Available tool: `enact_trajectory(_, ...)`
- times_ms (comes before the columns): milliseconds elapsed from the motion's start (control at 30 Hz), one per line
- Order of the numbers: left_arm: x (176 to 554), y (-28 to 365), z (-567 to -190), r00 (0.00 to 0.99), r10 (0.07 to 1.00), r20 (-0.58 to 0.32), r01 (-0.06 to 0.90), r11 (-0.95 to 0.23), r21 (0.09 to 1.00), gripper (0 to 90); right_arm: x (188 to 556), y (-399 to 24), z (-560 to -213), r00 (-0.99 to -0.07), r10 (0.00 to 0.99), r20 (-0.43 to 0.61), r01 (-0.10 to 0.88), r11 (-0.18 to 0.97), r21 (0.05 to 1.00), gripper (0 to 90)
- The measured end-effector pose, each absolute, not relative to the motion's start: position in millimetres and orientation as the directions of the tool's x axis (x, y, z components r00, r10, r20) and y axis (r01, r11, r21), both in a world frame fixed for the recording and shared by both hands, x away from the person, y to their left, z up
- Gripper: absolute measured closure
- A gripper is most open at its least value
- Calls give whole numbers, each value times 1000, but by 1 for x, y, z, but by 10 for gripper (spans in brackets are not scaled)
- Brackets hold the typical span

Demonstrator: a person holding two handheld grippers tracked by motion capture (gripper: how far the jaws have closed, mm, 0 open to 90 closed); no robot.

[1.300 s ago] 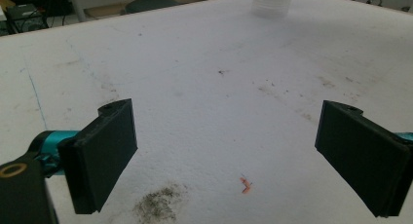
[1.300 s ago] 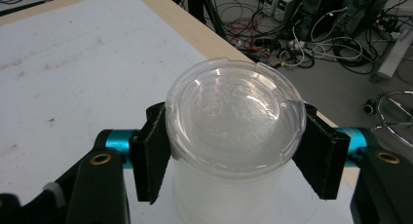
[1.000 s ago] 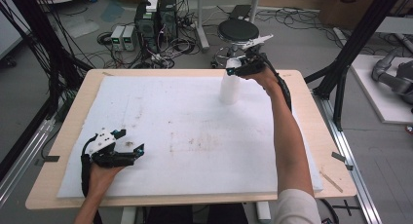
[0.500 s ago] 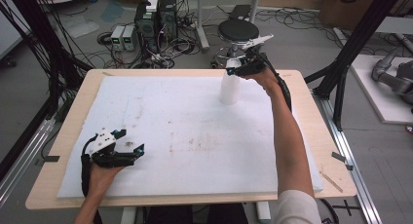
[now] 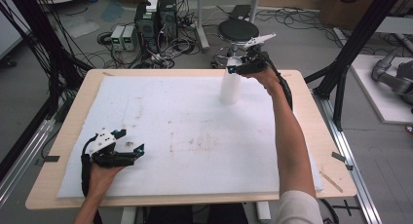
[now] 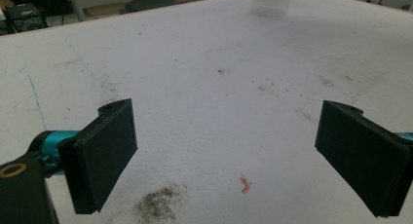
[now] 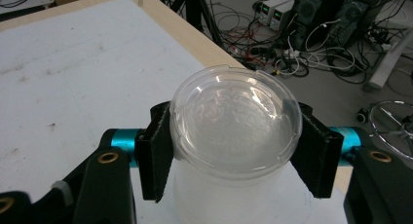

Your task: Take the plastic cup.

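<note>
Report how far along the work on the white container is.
Done: the right tool has reached the white container at the table's far edge; its jaws have just been closing and now flank the clear lid. In hand: gripping that lid. Left: lifting it or moving the container. The left tool rests open, holding nothing.

Wooden table (image 5: 302,87) carries stained white foam sheet (image 5: 195,121). White lidded container (image 5: 230,85) stands on sheet between right jaws; orange scrap (image 6: 245,184), dirt smudge (image 6: 158,207) between left jaws.
</note>
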State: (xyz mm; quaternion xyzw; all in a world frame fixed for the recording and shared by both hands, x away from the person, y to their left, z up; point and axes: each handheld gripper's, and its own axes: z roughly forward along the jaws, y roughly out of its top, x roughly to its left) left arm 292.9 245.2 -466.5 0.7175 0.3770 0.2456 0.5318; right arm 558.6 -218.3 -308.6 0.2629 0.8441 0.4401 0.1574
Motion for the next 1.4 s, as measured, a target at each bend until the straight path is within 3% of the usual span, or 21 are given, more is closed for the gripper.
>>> enact_trajectory(1033, 293, 244, -467, 596, 802, -49, 282, -151, 948, 80, 553, -221, -220, -796, 604, -43, 276, 425, 862, 402)
enact_trajectory(1400, 293, 244, -466, 596, 801, -44, 280, -156, 947, 80, 544, -224, -211, -801, 598, -35, 274, 417, 867, 403)
